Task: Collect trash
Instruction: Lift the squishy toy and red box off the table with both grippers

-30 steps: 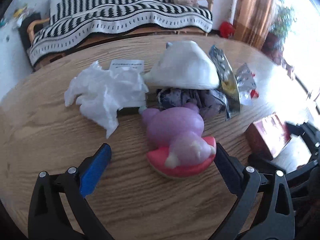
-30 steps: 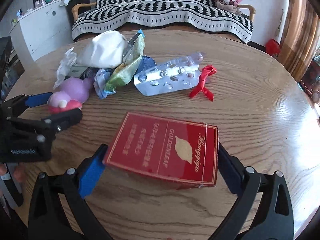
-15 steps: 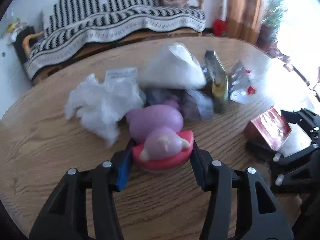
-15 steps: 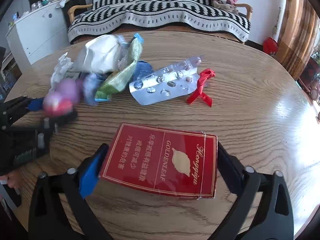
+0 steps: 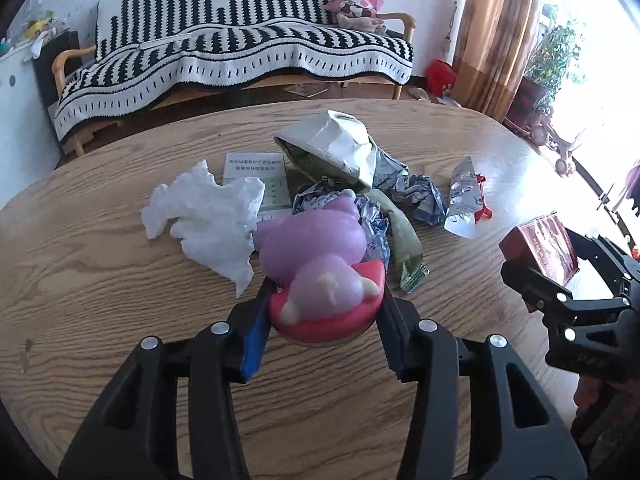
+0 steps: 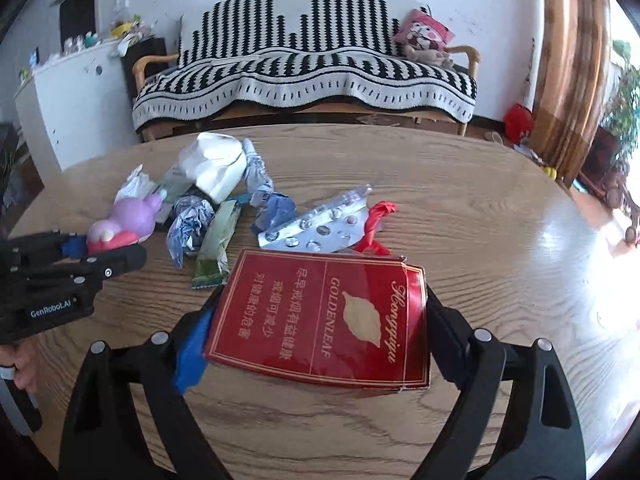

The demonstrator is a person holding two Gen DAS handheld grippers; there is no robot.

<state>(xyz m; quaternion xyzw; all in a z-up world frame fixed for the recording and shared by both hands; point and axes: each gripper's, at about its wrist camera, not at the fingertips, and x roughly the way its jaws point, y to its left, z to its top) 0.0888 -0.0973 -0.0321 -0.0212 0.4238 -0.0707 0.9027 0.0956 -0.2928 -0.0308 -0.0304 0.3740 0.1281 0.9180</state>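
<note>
My left gripper (image 5: 324, 316) is shut on a purple and pink soft toy (image 5: 320, 276) and holds it just above the wooden table (image 5: 100, 280). My right gripper (image 6: 316, 320) is shut on a red cigarette box (image 6: 324, 316) and holds it above the table. The toy also shows in the right wrist view (image 6: 120, 224), and the box in the left wrist view (image 5: 544, 244). A pile of trash lies mid-table: a white tissue (image 5: 208, 216), crumpled wrappers (image 5: 416, 196), a green packet (image 6: 214, 248), a blister pack (image 6: 320, 228) and a red ribbon (image 6: 376, 220).
A white crumpled bag (image 5: 336, 148) and a printed leaflet (image 5: 260, 184) lie at the back of the pile. A sofa with a striped black and white cover (image 5: 240, 56) stands behind the table. A white cabinet (image 6: 68, 104) is at the left, curtains (image 5: 492, 32) at the right.
My left gripper closed on the soft toy and lifted it. My right gripper closed on the red box and raised it. The pile of wrappers shifted.
</note>
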